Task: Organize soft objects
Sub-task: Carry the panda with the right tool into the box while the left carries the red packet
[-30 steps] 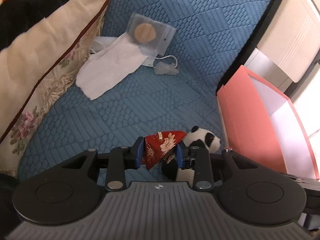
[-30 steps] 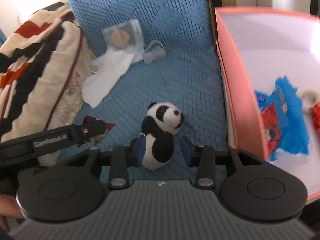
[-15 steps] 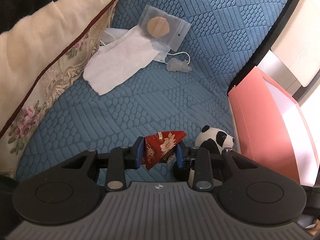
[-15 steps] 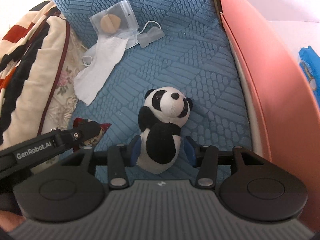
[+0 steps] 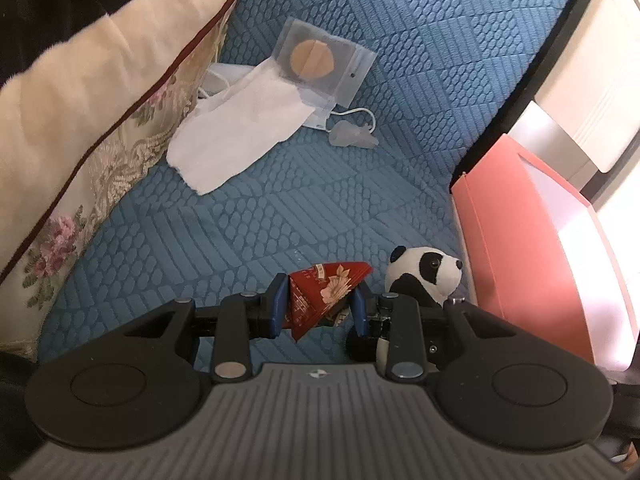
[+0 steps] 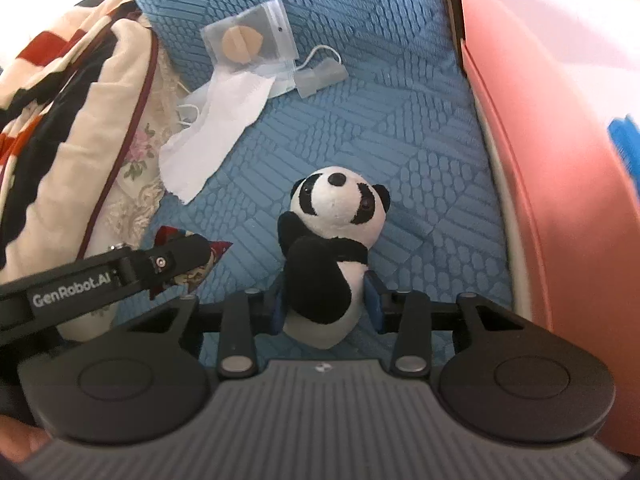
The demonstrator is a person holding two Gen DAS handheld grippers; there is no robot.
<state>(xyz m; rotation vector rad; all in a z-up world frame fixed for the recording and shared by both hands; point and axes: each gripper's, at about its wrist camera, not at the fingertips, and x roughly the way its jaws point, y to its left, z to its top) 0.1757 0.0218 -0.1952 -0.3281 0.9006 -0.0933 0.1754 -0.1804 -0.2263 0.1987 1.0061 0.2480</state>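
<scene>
The left gripper has its fingers clamped on a red printed pouch, which sticks out past the blue pads toward 12 o'clock. The right gripper has just been closing, and its fingers now press both sides of the plush panda, whose body fills the gap between them while its head points to 12 o'clock. In the right wrist view the left gripper comes in from 9 o'clock, with the red pouch just beside the panda at its 9 o'clock. Both toys are over the blue quilted bed cover. At the panda's 3 o'clock stands the pink box, near it; something blue shows inside at the frame edge. Toward 11 o'clock lie a white cloth, a clear bag with a tan disc and a small clear pouch on a cord. A folded floral blanket is heaped at 9 to 10 o'clock.
</scene>
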